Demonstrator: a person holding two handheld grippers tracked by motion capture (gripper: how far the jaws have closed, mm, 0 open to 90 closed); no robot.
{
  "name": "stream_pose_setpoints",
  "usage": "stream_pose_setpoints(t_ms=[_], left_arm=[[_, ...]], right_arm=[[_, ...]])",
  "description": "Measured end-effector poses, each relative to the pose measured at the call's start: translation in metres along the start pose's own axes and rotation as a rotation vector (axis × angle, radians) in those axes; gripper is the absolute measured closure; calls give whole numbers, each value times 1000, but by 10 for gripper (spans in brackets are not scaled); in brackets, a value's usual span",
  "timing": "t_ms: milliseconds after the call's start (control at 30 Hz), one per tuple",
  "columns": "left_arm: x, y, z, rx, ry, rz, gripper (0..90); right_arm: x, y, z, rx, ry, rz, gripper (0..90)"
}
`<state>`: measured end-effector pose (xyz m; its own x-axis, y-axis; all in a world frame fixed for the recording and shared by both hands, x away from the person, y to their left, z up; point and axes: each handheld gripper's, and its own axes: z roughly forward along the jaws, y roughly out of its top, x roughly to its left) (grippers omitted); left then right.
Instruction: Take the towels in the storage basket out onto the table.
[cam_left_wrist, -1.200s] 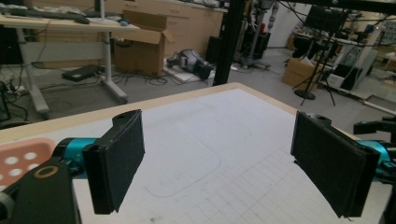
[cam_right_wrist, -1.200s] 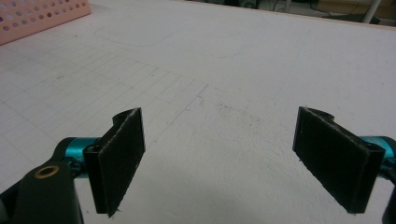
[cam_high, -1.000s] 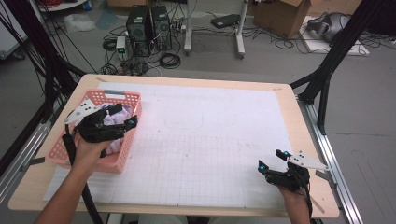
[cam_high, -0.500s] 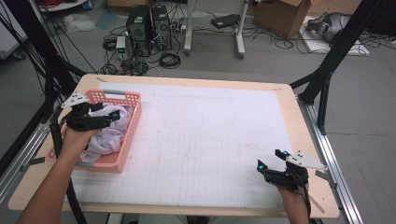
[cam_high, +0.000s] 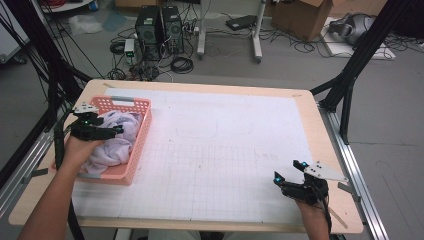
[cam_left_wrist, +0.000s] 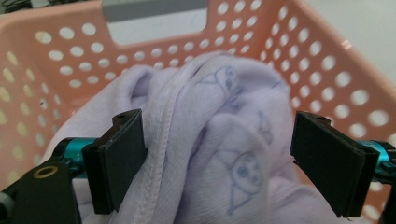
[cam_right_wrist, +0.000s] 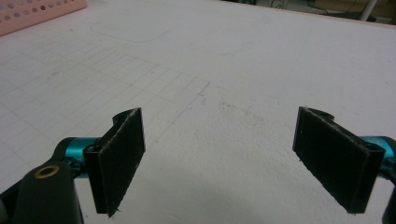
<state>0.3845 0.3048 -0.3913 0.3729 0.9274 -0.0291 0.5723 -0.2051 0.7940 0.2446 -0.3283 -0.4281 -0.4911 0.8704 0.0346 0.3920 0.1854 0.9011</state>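
- High view: the right tool (cam_high: 290, 176) sits at the near right of the tabletop (cam_high: 225, 150), jaws wide apart, holding nothing.
- Farther off on the left, the left tool (cam_high: 112, 131) hangs over the pink basket (cam_high: 137, 150).
- Its jaws are wide apart around the pale purple cloth (cam_left_wrist: 219, 154) in the basket, not squeezing it.

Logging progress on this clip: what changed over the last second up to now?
The left gripper moved from the middle of the pink basket toward its far left end and now hangs open over the lilac printed garment, jaws either side of a fold, not closed. The basket, the garment and the open right gripper at the table's near right stayed put.
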Motion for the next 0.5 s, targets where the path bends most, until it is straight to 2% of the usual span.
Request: stream_pose_setpoints(t_ms=[100,133,200,433,500], left_arm=[[1,-2,4,53,39,25,179],[2,-4,6,85,47,45,179],[2,-7,9,132,45,57,169],[-3,-12,20,195,29,47,101],[-5,-14,23,198,30,69,81]], right_arm=[[-1,0,0,1,-8,3,155],[-1,0,0,0,-9,-2,155],[-1,0,-1,1,-7,-2,156],[-1,0,0,8,-8,0,156],[0,0,1,10,-7,0,156]])
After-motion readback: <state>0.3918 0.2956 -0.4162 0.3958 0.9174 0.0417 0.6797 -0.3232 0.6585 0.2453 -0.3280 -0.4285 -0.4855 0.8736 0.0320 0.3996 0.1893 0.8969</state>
